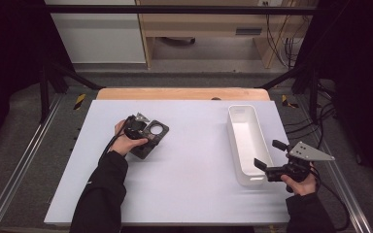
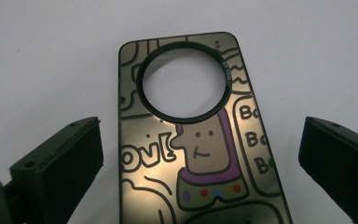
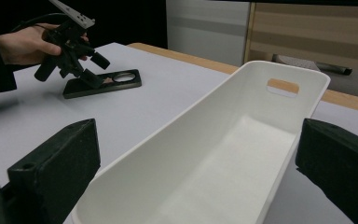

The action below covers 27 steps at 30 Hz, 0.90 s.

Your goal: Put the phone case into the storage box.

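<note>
Presently logged: my left tool [image 1: 143, 130], spread, straddling phone case [image 2: 196, 140] at 9 o'clock; right tool [image 1: 269, 158], spread, beside bin [image 1: 245, 141] at 3 o'clock.

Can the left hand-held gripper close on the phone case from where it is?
Probably yes: the left hand-held gripper is open, its jaws either side of the phone case lying flat on the table, with nothing between.

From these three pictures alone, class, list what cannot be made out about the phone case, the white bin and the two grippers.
- Phone case, left gripper view: its near end is cut off by the bottom edge.
- Phone case, high view: the left gripper and hand cover part; the drawing is too small to make out.
- White bin, right gripper view: its near end is cut off by the bottom edge.
- Right gripper, high view: whether it touches the bin is unclear.
</note>
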### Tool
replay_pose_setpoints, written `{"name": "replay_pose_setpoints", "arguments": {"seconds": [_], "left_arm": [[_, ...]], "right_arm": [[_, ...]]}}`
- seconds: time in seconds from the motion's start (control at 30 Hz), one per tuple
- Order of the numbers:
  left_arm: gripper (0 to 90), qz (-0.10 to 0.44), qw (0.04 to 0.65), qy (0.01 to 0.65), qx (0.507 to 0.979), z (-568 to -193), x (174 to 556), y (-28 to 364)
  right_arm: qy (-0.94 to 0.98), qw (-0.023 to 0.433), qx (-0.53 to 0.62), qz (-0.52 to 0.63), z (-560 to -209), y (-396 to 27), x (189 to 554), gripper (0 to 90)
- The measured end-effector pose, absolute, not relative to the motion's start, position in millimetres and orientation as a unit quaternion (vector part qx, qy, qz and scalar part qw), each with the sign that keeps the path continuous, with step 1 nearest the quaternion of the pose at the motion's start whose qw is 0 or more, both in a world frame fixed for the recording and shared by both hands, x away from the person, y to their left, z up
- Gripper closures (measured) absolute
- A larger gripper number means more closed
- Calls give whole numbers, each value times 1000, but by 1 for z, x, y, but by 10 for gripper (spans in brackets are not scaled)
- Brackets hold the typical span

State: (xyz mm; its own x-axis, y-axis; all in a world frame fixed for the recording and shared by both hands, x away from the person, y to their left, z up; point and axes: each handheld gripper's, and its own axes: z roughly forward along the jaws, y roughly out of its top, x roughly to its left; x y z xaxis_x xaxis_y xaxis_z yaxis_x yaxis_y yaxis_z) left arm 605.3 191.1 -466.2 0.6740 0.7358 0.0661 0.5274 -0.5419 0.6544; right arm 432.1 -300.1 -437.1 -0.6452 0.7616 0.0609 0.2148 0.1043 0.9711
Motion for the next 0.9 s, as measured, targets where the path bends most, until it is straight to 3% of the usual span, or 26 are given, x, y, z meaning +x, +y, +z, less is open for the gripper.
{"name": "replay_pose_setpoints", "arguments": {"seconds": [0.33,0.9], "left_arm": [[0,171,279,367,871,-477,607,188],[45,163,282,392,860,-478,609,191]], "right_arm": [[704,239,347,572,-437,-300,432,3],[704,239,347,572,-437,-300,432,3]]}}
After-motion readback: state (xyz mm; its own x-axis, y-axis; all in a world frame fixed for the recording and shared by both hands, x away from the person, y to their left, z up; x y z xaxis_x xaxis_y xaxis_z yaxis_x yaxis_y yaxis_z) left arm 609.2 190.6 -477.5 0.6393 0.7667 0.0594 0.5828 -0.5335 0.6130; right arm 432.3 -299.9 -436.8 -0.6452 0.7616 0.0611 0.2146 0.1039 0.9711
